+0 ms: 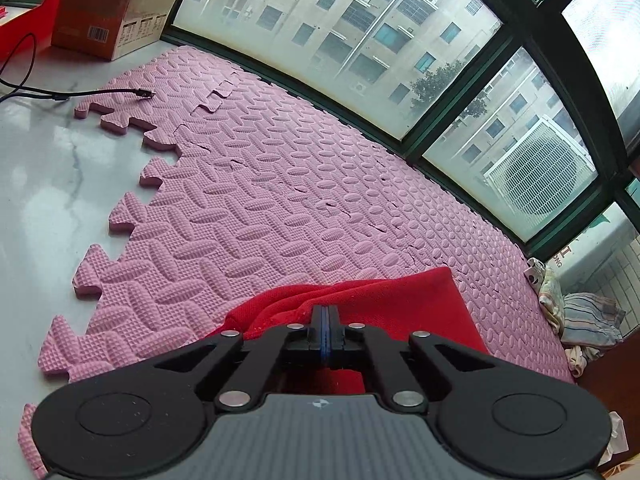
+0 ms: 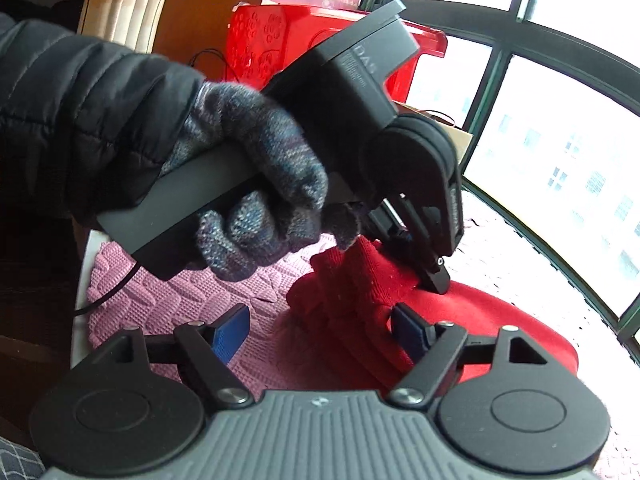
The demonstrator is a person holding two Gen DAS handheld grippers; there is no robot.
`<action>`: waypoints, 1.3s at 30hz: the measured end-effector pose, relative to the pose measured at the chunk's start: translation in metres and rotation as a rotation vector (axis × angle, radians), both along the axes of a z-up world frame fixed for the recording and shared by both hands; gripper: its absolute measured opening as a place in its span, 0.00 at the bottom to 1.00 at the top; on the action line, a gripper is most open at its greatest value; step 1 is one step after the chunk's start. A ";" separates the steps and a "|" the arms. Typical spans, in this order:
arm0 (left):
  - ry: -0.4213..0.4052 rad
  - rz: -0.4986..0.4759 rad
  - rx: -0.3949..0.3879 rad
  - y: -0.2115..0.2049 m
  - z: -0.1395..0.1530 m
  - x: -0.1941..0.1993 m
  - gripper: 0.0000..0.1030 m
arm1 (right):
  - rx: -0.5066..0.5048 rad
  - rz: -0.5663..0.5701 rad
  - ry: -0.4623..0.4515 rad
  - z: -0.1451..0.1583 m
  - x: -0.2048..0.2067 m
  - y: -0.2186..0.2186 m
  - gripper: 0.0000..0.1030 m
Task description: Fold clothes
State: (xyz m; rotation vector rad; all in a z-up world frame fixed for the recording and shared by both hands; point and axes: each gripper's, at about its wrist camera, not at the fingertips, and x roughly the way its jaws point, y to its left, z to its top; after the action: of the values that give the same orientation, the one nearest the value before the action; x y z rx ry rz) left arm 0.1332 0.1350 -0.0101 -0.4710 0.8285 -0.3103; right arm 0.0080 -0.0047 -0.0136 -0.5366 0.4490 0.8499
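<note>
A red knitted garment lies on the pink foam mat. My left gripper is shut on a raised fold of the red garment near its edge. In the right wrist view the left gripper is held by a gloved hand and pinches the red garment from above. My right gripper is open, its blue pads wide apart, low over the garment's bunched edge. Nothing is between its fingers.
A cardboard box and a black cable lie at the far left on the marble sill. Windows border the mat. A pile of striped clothes sits at the right. A red plastic stool stands behind.
</note>
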 end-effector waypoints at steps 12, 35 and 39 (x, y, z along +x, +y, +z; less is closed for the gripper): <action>0.001 0.003 -0.004 0.001 0.000 0.000 0.03 | 0.116 -0.260 0.071 0.027 0.028 -0.082 0.77; -0.010 0.016 0.017 -0.006 0.004 -0.005 0.05 | 0.134 -0.354 0.222 -0.015 0.038 -0.100 1.00; -0.035 -0.015 -0.003 -0.013 0.010 -0.008 0.38 | 0.128 -0.353 0.211 -0.015 0.037 -0.099 1.00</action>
State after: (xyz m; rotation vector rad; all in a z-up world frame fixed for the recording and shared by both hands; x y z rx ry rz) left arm 0.1249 0.1224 -0.0004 -0.4608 0.7980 -0.3328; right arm 0.0446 -0.1036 -0.0289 -0.2386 0.6557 0.5910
